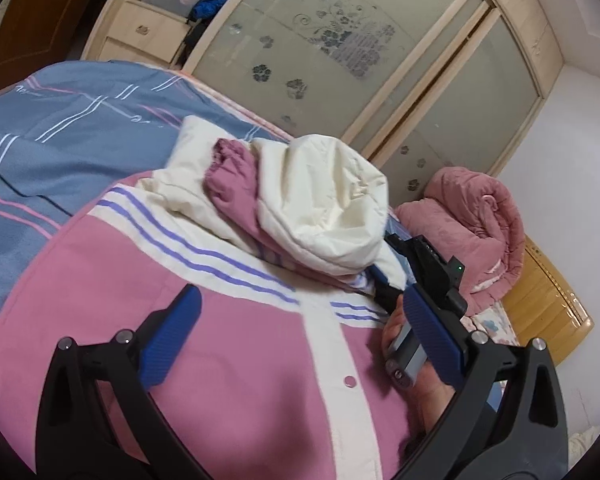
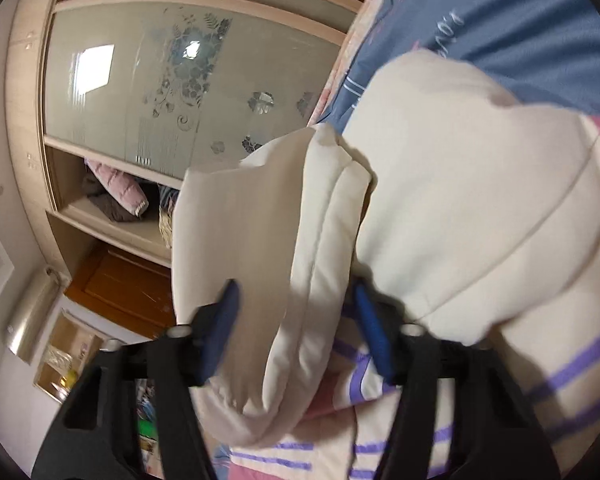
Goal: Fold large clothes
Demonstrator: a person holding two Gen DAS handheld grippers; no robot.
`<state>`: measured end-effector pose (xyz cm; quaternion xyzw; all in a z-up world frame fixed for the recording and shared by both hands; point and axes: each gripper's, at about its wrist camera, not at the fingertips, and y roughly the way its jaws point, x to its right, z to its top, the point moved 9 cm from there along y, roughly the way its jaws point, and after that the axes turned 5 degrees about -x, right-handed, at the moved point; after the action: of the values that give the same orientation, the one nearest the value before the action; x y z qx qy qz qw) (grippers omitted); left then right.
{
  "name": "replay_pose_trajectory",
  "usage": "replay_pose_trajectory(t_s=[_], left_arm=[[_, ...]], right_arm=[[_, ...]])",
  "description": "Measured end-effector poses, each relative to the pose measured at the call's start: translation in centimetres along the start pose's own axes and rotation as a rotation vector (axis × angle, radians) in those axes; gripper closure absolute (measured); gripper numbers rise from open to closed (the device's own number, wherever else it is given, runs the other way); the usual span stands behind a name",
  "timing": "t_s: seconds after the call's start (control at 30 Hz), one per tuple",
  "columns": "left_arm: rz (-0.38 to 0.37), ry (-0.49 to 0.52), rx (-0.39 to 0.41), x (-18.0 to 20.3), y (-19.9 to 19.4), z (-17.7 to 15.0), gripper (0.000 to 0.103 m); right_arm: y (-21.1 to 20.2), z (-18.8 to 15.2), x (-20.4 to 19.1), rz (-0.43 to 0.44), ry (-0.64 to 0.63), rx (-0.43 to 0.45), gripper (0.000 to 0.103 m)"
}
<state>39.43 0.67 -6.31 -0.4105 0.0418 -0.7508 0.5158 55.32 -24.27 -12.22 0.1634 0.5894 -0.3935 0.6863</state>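
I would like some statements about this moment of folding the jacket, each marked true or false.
1. The left claw is open over the pink front of the jacket. True.
2. The cream hood lies between the fingers of the right claw. True.
3. The bed sheet is plain green. False: it is blue with pink and white lines.
4. The jacket has black stripes. False: they are purple.
5. A rolled pink quilt lies beyond the jacket. True.
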Motion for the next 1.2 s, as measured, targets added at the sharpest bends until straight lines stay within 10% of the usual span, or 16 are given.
replay_pose_trajectory(t_s=[0.03,0.13,0.6,0.7,0.83,1.2], left_arm=[[0.008,-0.004,-0.008,-0.3,0.0,0.0,0.002],[0.042,0.005,-0.029,-0.9,-0.1,-0.1,0.002],[0.153,0.092,-0.097,-1.9,-0.4,-0.8,0.002],[0.161,0.102,-0.101,-1.9,-0.3,-0.9,0.002],[0.17,0.131,-0.097,-1.7,-0.8,-1.1,0.002],[0.287,0.376,-0.008,-0.7,-7.5,-2.7,0.002]], right_arm=[[0.2,-0.2,0.4,-0.006,0.017,-0.009,0.086],[0.2,-1.0,0.5,-0.007,0.015,-0.01,0.092],[-4.5,-6.7,3.3,-0.363,-0.083,0.036,0.092],[-4.0,-6.5,3.2,-0.333,-0.111,0.028,0.075],[-7.1,-6.5,0.9,-0.239,-0.094,0.064,0.028],[-22.6,-14.4,-8.4,-0.401,-0.678,0.162,0.001]])
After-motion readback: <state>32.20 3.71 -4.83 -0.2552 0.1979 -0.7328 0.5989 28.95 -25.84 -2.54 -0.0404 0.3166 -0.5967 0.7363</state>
